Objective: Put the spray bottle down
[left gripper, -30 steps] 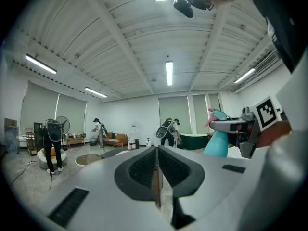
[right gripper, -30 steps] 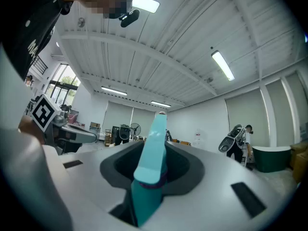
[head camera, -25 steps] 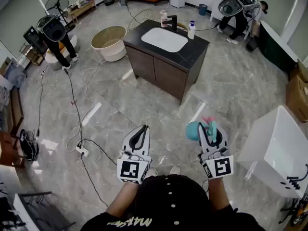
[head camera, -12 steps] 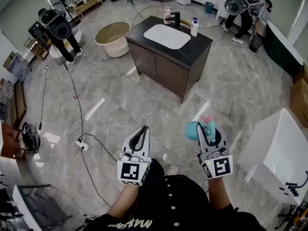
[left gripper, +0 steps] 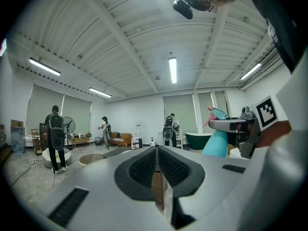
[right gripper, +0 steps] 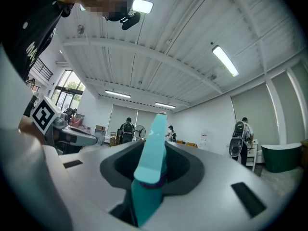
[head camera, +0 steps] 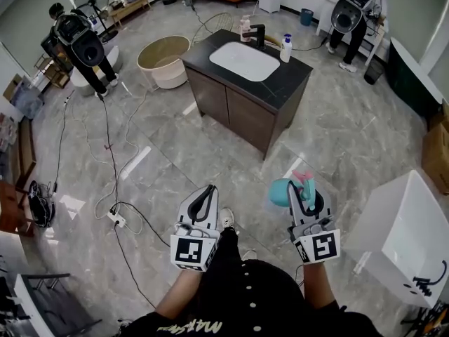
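Observation:
A teal spray bottle (head camera: pixel 280 192) with a pink trigger is clamped in my right gripper (head camera: pixel 304 188), held at about waist height over the marble floor. In the right gripper view the bottle's teal head (right gripper: pixel 151 163) stands upright between the jaws. My left gripper (head camera: pixel 208 193) is beside it on the left, shut with nothing in it; its jaws meet in a closed seam (left gripper: pixel 156 153). The left gripper view also shows the bottle (left gripper: pixel 215 141) and the right gripper (left gripper: pixel 235 125) off to the right.
A dark sink cabinet (head camera: pixel 283 84) with a white basin and two bottles stands ahead. A white tub (head camera: pixel 410 234) is close on the right, a round beige tub (head camera: pixel 162 60) at the back left. Cables and a power strip (head camera: pixel 116 220) cross the floor at left. People (head camera: pixel 78 42) stand farther off.
The person has stepped forward toward the cabinet, both grippers moving along and keeping their spacing. A foot now shows between the grippers. The bottle stays gripped.

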`<state>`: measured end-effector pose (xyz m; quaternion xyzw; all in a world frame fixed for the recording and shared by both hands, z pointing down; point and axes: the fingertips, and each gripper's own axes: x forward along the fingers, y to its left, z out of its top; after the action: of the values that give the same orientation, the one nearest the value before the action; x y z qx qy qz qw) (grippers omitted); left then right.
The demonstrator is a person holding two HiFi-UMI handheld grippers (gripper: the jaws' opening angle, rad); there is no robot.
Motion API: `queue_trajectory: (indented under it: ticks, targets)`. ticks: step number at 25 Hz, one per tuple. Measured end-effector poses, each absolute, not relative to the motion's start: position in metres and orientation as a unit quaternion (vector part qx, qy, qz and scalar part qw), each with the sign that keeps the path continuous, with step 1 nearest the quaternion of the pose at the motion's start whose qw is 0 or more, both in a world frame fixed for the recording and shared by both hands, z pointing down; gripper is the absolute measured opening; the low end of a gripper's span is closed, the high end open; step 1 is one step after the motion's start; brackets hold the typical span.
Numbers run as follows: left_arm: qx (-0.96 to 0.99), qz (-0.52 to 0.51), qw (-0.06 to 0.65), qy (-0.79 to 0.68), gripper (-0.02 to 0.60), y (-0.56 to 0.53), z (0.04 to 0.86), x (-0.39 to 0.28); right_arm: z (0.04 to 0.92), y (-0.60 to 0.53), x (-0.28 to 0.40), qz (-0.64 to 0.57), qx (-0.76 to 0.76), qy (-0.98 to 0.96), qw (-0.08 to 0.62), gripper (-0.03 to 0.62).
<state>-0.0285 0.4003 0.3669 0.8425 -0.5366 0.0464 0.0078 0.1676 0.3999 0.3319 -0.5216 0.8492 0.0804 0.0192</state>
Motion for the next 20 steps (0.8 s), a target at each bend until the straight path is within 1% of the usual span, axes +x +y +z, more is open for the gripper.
queue_trajectory:
  ticks: [9,20]
  targets:
    - [0.846,0.034,0.001,-0.532,0.026,0.3,0.358,-0.04,0.324,0.306,0.153,0.092,-0.523,0.847,0.009,0.107]
    - [0.848,0.03,0.001,-0.529,0.026,0.197,0.353,-0.084,0.311,0.198,0.103,0.105,-0.515,0.851,0.014,0.107]
